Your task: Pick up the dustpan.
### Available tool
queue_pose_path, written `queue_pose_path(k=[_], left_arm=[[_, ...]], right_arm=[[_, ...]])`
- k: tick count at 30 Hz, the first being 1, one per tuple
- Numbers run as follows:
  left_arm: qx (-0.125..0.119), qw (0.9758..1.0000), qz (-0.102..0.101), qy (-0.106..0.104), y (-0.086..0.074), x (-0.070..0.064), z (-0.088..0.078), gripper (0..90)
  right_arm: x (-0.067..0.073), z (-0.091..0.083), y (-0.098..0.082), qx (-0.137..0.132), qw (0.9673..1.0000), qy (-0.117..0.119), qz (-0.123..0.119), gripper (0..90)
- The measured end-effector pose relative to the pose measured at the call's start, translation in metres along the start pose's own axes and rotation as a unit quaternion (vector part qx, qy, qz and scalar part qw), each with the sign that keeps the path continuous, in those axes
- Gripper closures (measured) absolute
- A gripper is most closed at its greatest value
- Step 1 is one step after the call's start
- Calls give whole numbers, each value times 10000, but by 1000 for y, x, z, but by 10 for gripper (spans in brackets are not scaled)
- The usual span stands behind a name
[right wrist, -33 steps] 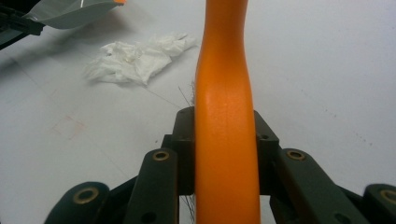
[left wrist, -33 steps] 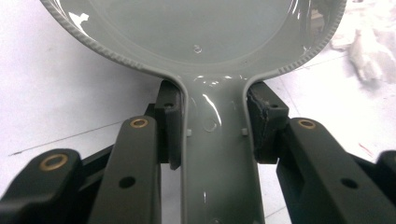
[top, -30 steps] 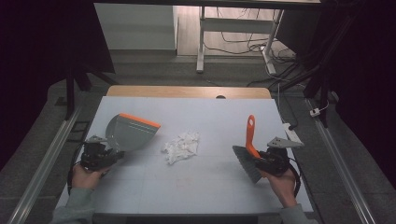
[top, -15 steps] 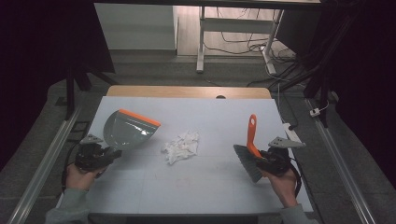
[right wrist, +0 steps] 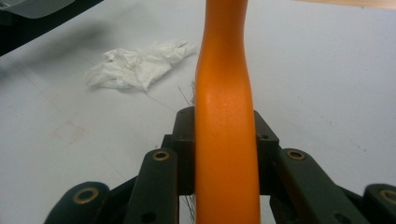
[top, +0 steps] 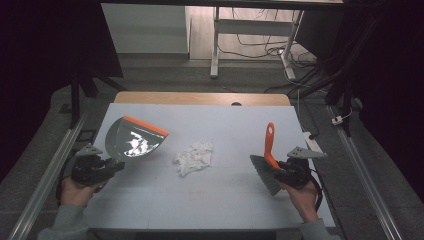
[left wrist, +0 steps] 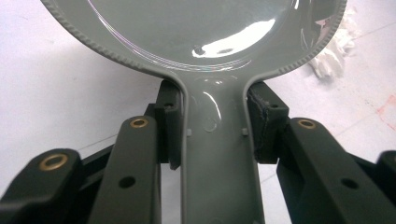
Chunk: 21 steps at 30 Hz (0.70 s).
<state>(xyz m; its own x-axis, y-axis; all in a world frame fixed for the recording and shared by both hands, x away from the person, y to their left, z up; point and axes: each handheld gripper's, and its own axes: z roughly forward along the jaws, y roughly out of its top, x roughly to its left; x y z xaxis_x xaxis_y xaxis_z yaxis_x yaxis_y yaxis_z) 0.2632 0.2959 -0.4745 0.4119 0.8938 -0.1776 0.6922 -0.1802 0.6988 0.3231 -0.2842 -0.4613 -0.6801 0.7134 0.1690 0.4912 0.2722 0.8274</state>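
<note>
A grey dustpan [top: 134, 141] with an orange lip hangs tilted over the left of the table; my left gripper [top: 111, 167] is shut on its handle [left wrist: 217, 154], which sits clamped between both pads. At the right, my right gripper [top: 276, 171] is shut on a hand brush [top: 268, 159] by its orange handle [right wrist: 225, 121], grey bristles toward the table's middle. A crumpled white tissue [top: 194, 157] lies on the table between the two tools, apart from both; it appears beyond the brush handle [right wrist: 135, 65] and past the pan's right rim [left wrist: 334, 51].
The pale blue table top [top: 210, 195] has a wooden strip [top: 200, 98] along its far edge. Metal rails [top: 47, 175] run down both sides. A white desk frame [top: 216, 45] and cables stand on the floor beyond.
The dustpan and my left gripper have drawn back toward the left front and lifted a little; the pan now shows its inside more. The brush and right hand stay put.
</note>
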Motion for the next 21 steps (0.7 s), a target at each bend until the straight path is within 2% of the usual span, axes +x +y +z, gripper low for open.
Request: queue_pose_path(k=[9, 21], left_arm=[[24, 10000, 44, -71, -6, 0, -7, 620], [193, 9992, 254, -230, -18, -3, -14, 619]], right_arm=[[0, 0, 0, -17, 10000, 34, -39, 702], [1, 0, 0, -13, 10000, 23, -52, 702]])
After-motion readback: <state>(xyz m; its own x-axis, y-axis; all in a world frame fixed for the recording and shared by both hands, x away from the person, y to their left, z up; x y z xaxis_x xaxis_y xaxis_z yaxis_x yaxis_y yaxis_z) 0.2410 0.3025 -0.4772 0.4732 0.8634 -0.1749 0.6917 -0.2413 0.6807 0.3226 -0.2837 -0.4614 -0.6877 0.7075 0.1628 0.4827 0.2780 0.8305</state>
